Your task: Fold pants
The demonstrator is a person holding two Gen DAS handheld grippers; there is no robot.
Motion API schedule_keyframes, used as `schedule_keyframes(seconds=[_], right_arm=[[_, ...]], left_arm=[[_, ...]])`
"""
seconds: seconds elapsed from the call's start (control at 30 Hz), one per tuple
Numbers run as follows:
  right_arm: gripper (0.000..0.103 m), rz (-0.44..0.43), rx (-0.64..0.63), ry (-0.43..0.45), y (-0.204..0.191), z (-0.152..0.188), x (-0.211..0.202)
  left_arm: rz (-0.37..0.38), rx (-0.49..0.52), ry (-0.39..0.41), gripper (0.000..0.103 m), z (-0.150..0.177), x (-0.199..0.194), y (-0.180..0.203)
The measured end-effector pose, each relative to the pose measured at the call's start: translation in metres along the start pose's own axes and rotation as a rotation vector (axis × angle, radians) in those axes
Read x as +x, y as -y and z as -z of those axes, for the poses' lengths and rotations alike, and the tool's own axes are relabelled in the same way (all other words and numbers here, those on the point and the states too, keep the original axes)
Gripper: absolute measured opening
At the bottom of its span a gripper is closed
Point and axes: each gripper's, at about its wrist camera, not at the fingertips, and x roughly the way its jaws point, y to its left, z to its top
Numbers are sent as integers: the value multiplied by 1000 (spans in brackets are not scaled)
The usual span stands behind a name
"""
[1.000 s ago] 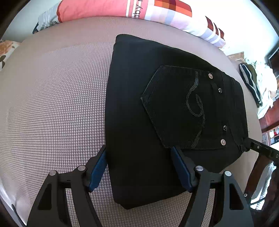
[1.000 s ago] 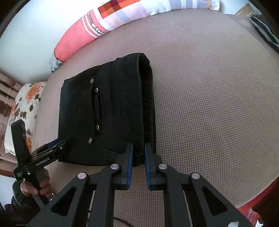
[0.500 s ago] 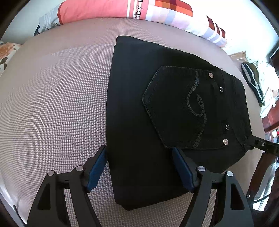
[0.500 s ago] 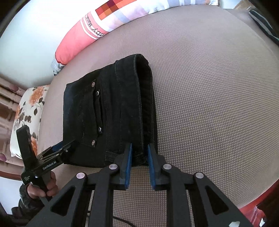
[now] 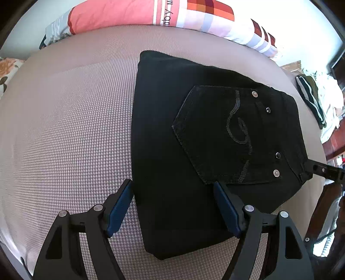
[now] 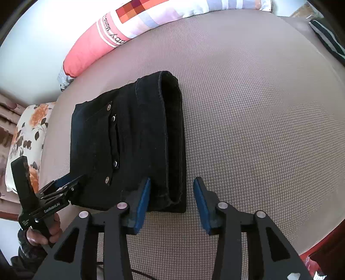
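Observation:
The black pants (image 5: 194,150) lie folded into a compact rectangle on the bed, back pocket up. My left gripper (image 5: 173,204) stands open over their near end, its left pad at the fold's left edge and its right pad above the fabric. In the right wrist view the pants (image 6: 129,150) show their thick waistband side. My right gripper (image 6: 172,200) is opening; the waistband corner sits between the pads, which no longer pinch it. The left gripper (image 6: 69,187), held by a hand (image 6: 43,232), is at the pants' near left corner.
The bed cover (image 6: 258,129) is a beige houndstooth weave stretching wide to the right of the pants. A pink and checked bolster (image 5: 151,15) lies along the far edge. A floral pillow (image 6: 28,133) is at the left, and striped clothes (image 5: 310,101) lie off the right side.
The right gripper's jaws have spread from pinched on the waistband edge to well apart, letting it go. The left gripper and the pants have stayed in place.

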Motion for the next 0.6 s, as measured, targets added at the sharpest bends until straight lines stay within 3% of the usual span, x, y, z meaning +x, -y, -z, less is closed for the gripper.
schedule_keyframes(seconds=[0.33,0.6], right_arm=[[42,-13,-18,-7,0,-19,8],[44,-129,6,-33,13,-25,17]], left_arm=[[3,3,24,76,-13,-4,-9],[107,-83,15,76,-29,-3,-29]])
